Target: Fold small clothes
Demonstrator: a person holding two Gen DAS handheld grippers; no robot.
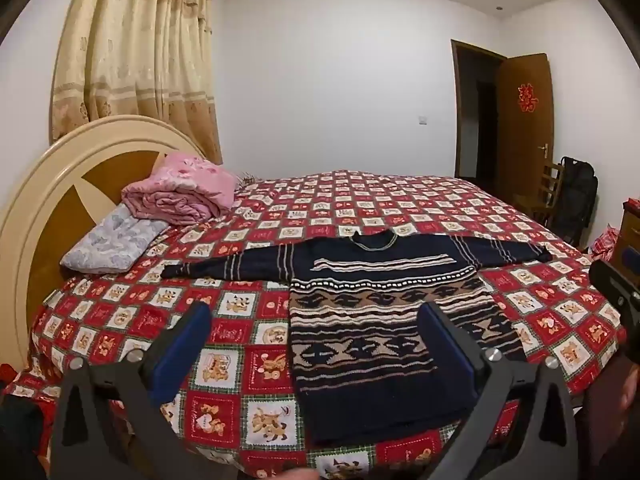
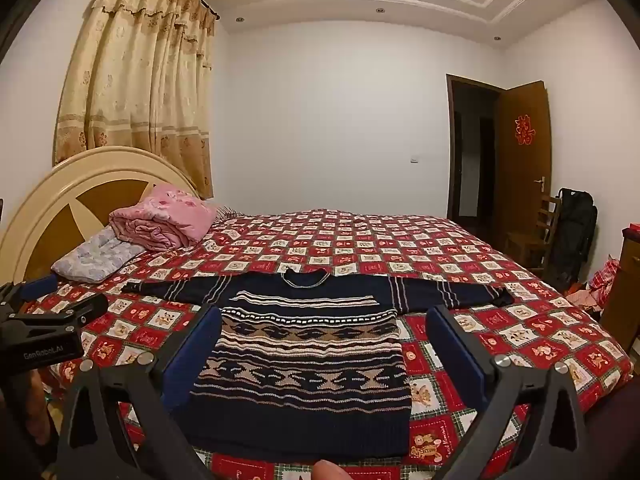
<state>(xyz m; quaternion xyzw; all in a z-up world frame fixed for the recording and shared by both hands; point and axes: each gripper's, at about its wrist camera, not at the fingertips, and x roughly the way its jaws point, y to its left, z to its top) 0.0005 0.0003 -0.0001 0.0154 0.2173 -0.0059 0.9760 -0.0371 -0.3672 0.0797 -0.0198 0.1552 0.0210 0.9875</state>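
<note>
- Right wrist view puts the knitted sweater (image 2: 304, 360) dead ahead of me: navy with tan and cream bands, lying flat on the bed, hem toward me, collar away, both sleeves stretched straight out to the sides
- Left wrist view shows the same sweater (image 1: 380, 320) a little right of centre, hem close to the near edge of the bed
- Progress, as I judge it: the garment is spread and smoothed but no fold is made yet; sleeves, sides and the final halving are all left to do
- My right gripper (image 2: 320, 344) has its blue pads wide apart, framing the sweater body from above the hem; they hold nothing and I see no contact with the knit
- My left gripper (image 1: 316, 340) is equally wide, empty, one pad over the bedspread and the other over the sweater's right half; touching neither, as far as I can tell
- Underneath is the red checked bedspread (image 2: 520, 320) with cartoon patches
- Further off: a folded pink quilt (image 2: 160, 220) on a pale pillow (image 2: 92, 260) by the round headboard (image 2: 60, 200), curtains (image 2: 140, 80) behind, an open wooden door (image 2: 520, 140) at right
</note>
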